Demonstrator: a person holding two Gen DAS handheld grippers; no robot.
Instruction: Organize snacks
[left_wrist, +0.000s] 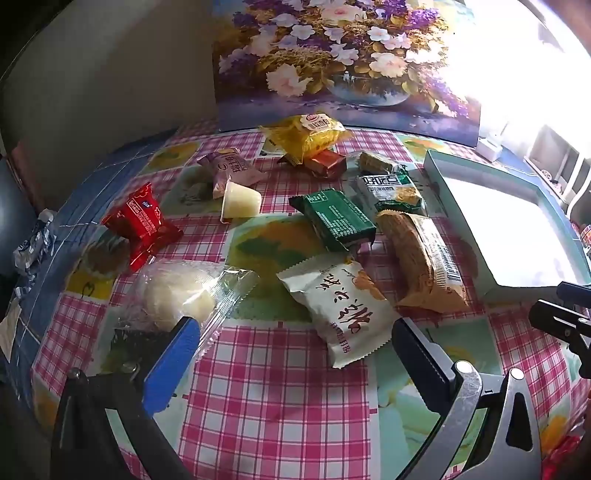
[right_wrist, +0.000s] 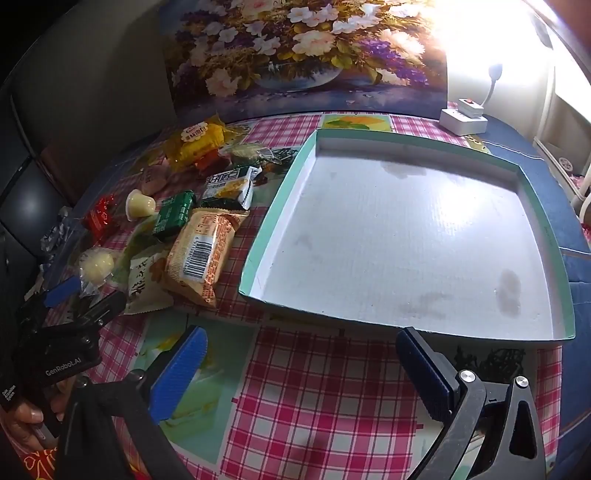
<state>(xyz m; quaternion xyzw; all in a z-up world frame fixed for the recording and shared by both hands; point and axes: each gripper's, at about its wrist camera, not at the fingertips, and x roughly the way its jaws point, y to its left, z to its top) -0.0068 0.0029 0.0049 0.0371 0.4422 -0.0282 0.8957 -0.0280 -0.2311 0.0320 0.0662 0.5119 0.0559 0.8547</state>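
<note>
Left wrist view, left gripper (left_wrist: 295, 354) jaws spread wide, empty, right gripper (right_wrist: 301, 369) likewise.

"GenRobot.AI" stands in white on the black body of the left gripper (right_wrist: 68, 306), seen from the right wrist view. A barcode label sits on the tan snack packet (right_wrist: 201, 254), digits too small to read. The white packet (left_wrist: 341, 310) bears large Chinese characters

Pink-and-white checks with green and yellow picture squares are covering the tablecloth (left_wrist: 280, 387). A white-floored, teal-rimmed box (right_wrist: 554, 236) is sitting right; red (left_wrist: 140, 225), green (left_wrist: 338, 218) and yellow (left_wrist: 310, 134) packets are lying left and far.
</note>
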